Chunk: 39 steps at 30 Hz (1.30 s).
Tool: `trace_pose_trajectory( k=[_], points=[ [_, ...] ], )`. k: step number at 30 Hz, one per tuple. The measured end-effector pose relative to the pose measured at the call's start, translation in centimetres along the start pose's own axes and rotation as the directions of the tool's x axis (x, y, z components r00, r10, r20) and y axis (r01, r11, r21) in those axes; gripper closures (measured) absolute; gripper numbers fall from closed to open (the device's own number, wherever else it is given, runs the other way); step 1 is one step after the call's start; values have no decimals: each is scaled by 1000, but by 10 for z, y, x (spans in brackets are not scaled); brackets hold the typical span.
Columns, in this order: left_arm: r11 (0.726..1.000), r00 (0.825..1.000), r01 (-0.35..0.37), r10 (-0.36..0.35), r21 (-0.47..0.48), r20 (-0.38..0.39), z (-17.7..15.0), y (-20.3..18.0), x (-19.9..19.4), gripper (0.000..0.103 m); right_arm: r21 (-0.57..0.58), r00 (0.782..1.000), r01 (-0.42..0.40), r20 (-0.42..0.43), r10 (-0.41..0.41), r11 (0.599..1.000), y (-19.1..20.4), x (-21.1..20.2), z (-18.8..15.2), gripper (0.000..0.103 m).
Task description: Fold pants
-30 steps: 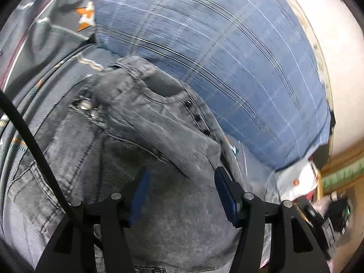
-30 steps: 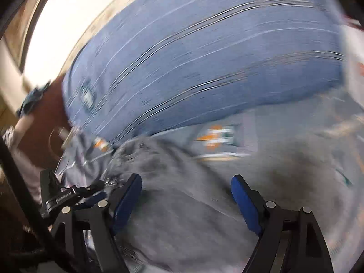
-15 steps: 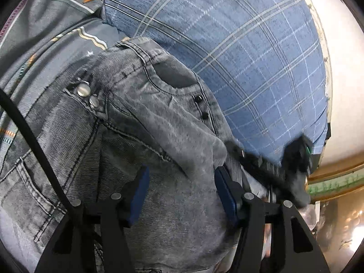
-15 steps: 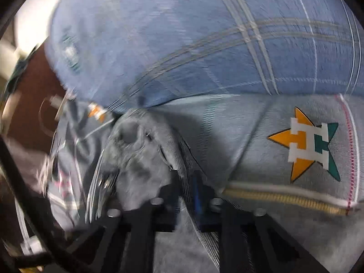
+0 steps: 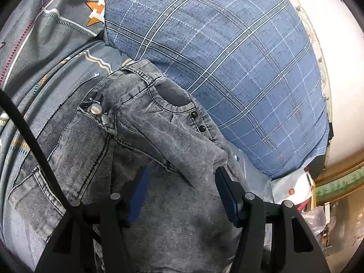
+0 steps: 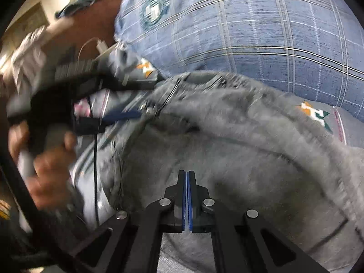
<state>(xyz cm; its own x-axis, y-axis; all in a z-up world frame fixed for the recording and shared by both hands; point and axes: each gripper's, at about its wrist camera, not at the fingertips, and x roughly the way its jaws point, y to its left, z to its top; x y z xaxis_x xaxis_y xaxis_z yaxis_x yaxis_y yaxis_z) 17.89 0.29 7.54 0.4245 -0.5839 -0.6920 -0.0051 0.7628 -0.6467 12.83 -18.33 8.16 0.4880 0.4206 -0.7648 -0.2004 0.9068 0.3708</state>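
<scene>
Left hand-held gripper (image 5: 182, 188) gaping over grey jeans (image 5: 141, 141), right hand-held gripper (image 6: 187, 195) closed empty, blurred

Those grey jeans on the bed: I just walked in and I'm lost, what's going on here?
A person is folding grey jeans on a bed, beside a blue plaid pillow, with two hand-held grippers. The left gripper stands open over the denim by the waistband. The right gripper is shut, with no cloth visibly pinched.
</scene>
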Motion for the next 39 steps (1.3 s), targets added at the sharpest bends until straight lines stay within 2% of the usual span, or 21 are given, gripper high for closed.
trace_pose_trajectory(
  k=[1,2,3,4,7,9,11,12,13,14,16,17,21,25,26,28,31,33,35,37,39],
  points=[
    [1000,1000,-10,10,1,-5,1,1,3,42,26,1000,-9,6,9,1000,-10,-5,11,84],
    [1000,1000,-21,21,-4,-10,1,2,7,42,62,1000,-22,9,21,998,-23,-6,23,46],
    [999,999,-30,29,-12,-19,2,4,12,42,94,999,-36,4,36,995,-36,-4,37,24],
    [999,999,-33,32,-16,-31,2,6,16,42,123,999,-42,15,41,992,-52,0,51,8],
    [999,998,-34,32,-28,-57,1,10,22,42,212,1000,14,-22,-10,977,-96,25,95,8],
    [999,997,-24,21,-39,-74,1,11,25,42,299,999,-12,-34,23,954,-124,44,116,8],
    [999,996,-22,20,-29,-86,1,9,27,42,351,994,11,-105,27,936,-149,74,134,10],
    [999,996,-21,19,-27,-91,2,9,28,42,366,987,-4,-147,62,931,-156,91,138,13],
    [999,996,-14,11,-30,-93,2,8,28,42,378,976,-28,-189,106,925,-158,108,139,28],
    [999,996,-9,6,-35,-94,2,7,29,42,378,971,-19,-215,108,926,-158,118,139,63],
    [999,996,6,-10,-47,-93,4,8,26,42,351,971,17,-229,68,936,-145,119,134,91],
    [998,996,12,-17,-55,-84,5,9,23,42,331,979,7,-196,61,944,-134,110,131,96],
    [995,999,39,-42,-88,-34,8,12,3,42,162,999,1,-40,5,987,-63,52,114,97],
    [995,995,80,-77,-59,60,8,2,-27,41,-23,998,41,50,-40,999,11,13,61,97],
    [996,994,80,-76,-46,77,6,0,-32,35,-48,996,65,64,-62,997,22,9,46,97],
    [997,995,70,-68,-20,76,1,-3,-32,33,-75,993,99,76,-93,992,37,12,14,97],
    [999,1000,25,-26,43,17,-11,-13,-15,33,1,998,52,41,-52,999,36,30,-19,97],
    [995,1000,-10,10,96,-6,-19,-20,-5,33,-9,999,37,-12,-37,999,39,43,-28,97],
    [985,996,-85,86,148,-3,-26,-23,2,33,-23,999,21,-49,-22,1000,42,48,-35,97],
    [971,988,-154,156,181,2,-27,-22,10,33,-29,998,-6,-59,4,1000,36,46,-37,97],
    [949,964,-266,265,172,26,-24,-11,16,33,16,996,-53,-76,54,998,23,47,-35,97]
  ],
)
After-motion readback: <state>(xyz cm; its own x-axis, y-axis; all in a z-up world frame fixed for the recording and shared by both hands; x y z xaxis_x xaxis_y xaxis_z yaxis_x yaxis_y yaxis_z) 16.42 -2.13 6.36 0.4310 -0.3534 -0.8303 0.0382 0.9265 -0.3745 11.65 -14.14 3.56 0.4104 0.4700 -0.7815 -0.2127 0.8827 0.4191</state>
